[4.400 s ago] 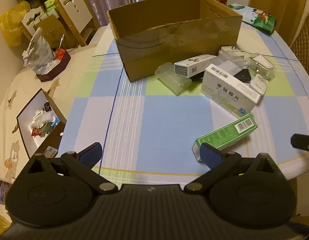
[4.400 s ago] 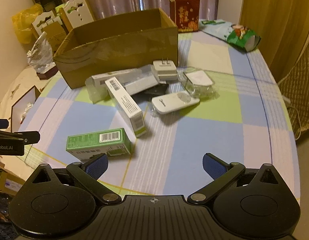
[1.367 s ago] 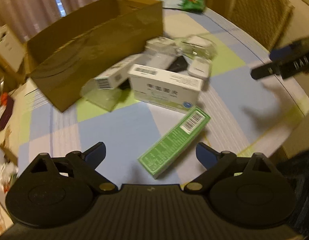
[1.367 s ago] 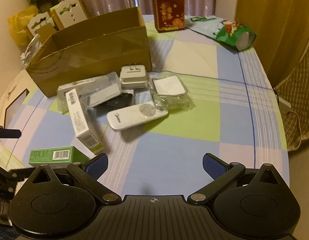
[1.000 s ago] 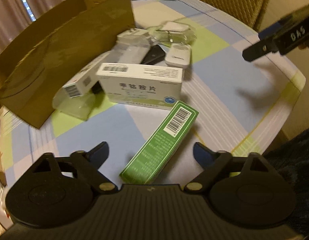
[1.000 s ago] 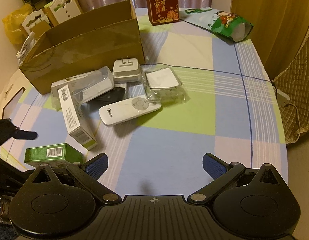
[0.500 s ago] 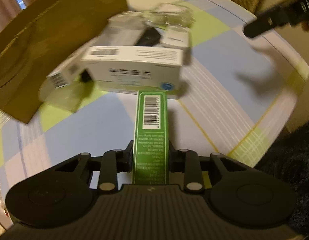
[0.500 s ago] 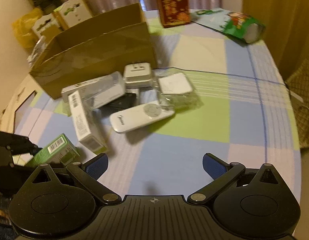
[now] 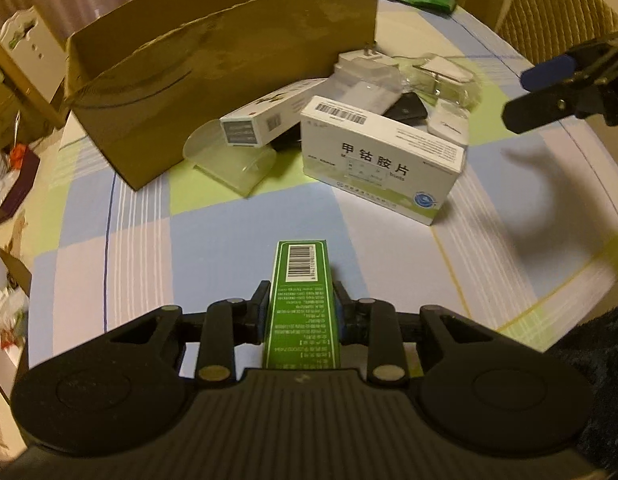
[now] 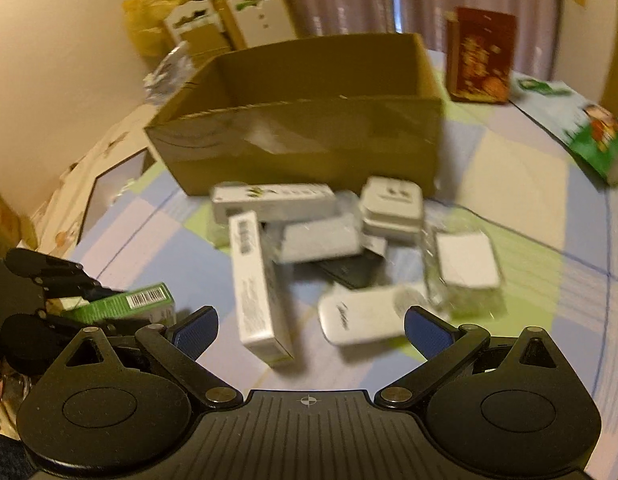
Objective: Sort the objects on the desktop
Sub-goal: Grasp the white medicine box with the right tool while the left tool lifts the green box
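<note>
My left gripper [image 9: 302, 308] is shut on a long green box [image 9: 303, 300], held lengthwise above the checked tablecloth [image 9: 229, 232]; the same green box [image 10: 129, 304] shows at the left of the right wrist view. Beyond it lie a white medicine box [image 9: 383, 158], a smaller white carton [image 9: 265, 118] and a clear plastic case [image 9: 233, 160] in front of an open cardboard box [image 9: 213, 64]. My right gripper [image 10: 311, 330] is open, low over a white remote [image 10: 361, 318] and the white medicine box [image 10: 255, 284]. Its fingers [image 9: 549, 92] appear at right in the left view.
A white charger [image 10: 391, 204], a clear bag with a white pad [image 10: 465, 268] and a black device [image 10: 349, 268] crowd the pile. A red gift box [image 10: 481, 60] and a green snack bag [image 10: 593, 140] sit at the back right. A wicker chair [image 9: 557, 12] stands beyond the table.
The left gripper closed on the green box and lifted it clear of the table. The right gripper dropped lower and closer to the pile of items, staying open.
</note>
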Tool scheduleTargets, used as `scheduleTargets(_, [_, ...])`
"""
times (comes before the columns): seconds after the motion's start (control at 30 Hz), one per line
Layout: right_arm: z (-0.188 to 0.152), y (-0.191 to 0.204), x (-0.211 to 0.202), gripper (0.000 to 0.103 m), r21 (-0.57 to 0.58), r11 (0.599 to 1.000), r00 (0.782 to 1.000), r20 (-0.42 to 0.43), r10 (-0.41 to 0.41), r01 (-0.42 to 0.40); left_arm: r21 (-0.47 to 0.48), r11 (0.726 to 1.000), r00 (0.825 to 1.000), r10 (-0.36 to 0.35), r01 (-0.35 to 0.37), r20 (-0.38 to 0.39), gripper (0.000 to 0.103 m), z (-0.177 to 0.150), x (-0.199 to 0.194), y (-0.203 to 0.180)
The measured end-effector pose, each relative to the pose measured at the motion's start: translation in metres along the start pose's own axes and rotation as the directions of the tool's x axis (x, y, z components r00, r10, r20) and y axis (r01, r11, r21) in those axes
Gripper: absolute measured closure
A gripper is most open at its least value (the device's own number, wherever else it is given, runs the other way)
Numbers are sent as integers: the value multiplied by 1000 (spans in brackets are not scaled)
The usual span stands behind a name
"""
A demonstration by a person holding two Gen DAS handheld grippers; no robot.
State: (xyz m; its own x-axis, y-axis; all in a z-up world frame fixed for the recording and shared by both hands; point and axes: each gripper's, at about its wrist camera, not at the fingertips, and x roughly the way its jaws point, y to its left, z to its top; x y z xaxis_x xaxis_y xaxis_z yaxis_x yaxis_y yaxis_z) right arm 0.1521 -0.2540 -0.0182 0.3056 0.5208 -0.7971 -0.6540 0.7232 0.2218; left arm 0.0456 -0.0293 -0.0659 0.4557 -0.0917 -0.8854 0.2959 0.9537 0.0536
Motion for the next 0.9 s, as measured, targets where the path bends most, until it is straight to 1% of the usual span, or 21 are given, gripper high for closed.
scheduleTargets(0.13, [5,3,7,1,-6,1000,1000,-5,22,-22,-16,1000,999,-1,1,-33,77,-9,1,1])
scheduleTargets(0.33, [9,9,16,1,-42,998,998,-40,46,-47,-41,999,995,11,-15,-100,77,-26,19,2])
scheduleTargets(0.4, [12,14,19,1,-58,997,997,-45,56,-58,-44,999,994,24,-29,-107,77,-29,26,2])
scheduleTargets(0.5, [17,22,30,1,-82,993,995,-59,75,-80,-55,997,994,41,-47,-100,77,-28,26,2])
scheduleTargets(0.63, [23,33,53,1,-107,990,992,-99,82,-92,-89,993,994,64,-72,-94,77,-27,25,9])
scheduleTargets(0.67, [24,36,59,21,-115,989,991,-110,81,-93,-98,992,993,71,-80,-93,77,-27,25,11])
scheduleTargets(0.7, [24,38,66,36,-119,988,988,-128,83,-99,-108,990,993,79,-88,-92,77,-26,25,13])
scheduleTargets(0.8, [25,38,86,36,-92,991,980,-181,80,-98,-136,984,991,101,-113,-91,77,-25,25,20])
scheduleTargets(0.9, [23,40,98,36,-105,991,977,-202,65,-88,-165,977,988,123,-137,-90,77,-23,25,27])
